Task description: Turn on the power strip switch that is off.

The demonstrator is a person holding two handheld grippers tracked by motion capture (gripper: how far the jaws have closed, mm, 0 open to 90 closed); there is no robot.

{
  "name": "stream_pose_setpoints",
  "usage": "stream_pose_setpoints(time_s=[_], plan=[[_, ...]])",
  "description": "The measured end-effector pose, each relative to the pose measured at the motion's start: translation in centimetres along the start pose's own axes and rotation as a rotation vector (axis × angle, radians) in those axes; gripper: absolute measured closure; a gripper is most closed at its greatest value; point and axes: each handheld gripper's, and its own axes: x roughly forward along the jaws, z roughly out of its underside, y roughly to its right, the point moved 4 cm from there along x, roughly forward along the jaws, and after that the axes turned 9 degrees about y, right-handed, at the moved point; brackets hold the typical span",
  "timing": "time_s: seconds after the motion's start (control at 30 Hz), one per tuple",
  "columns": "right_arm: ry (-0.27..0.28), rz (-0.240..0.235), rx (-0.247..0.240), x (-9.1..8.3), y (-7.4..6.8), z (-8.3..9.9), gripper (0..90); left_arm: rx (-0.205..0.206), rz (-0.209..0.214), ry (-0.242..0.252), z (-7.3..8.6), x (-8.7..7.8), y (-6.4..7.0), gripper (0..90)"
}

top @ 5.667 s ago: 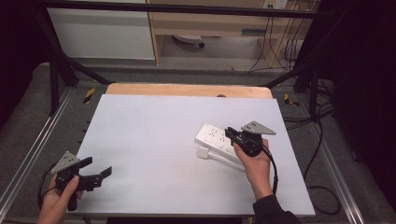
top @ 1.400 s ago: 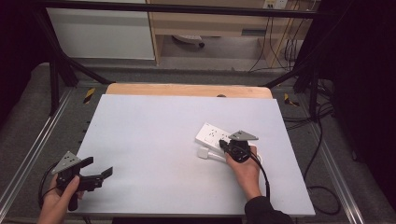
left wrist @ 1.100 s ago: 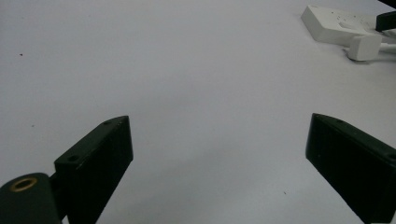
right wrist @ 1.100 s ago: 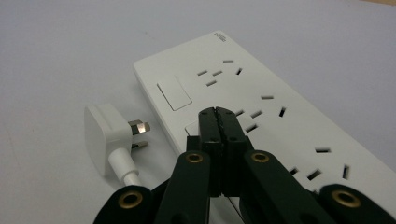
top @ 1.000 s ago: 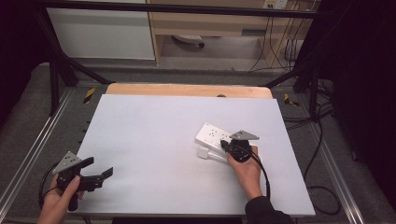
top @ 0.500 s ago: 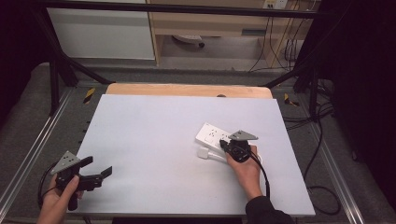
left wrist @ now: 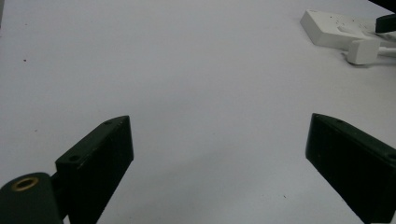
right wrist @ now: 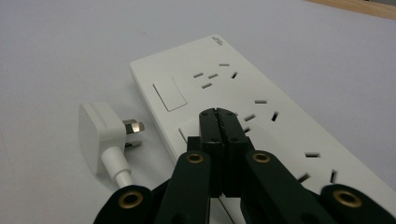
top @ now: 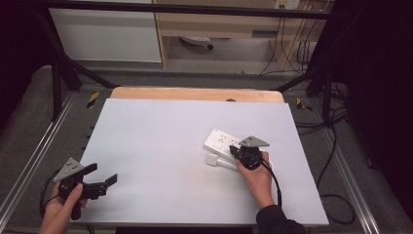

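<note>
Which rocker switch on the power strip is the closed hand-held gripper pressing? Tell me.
The nearer switch, under the tips of the right hand-held gripper. The farther switch, toward the power strip end, lies untouched.

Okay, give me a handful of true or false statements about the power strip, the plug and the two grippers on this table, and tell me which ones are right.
1. The right gripper has its jaws closed together over the power strip. True.
2. The white plug is pushed into a socket on the strip. False: it lies on the table beside the strip, prongs bare.
3. The left gripper has its jaws spread with nothing between them. True.
4. The left gripper is resting on the power strip. False: it is near the table's near left corner, far from the strip.
5. The strip has a rocker switch. True.
</note>
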Motion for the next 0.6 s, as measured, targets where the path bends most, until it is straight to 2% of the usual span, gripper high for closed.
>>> stream_pose_setpoints(time_s=[0.43,0.6], plan=[[0.051,-0.019,0.003,-0.2,-0.4,-0.9,88.8,-0.018,-0.008,0.012,-0.1,-0.2,-0.3,7.6],[0.115,-0.068,0.007,-0.7,-1.0,-1.9,77.2,-0.010,0.002,0.004,0.0,-0.1,-0.3,7.6]])
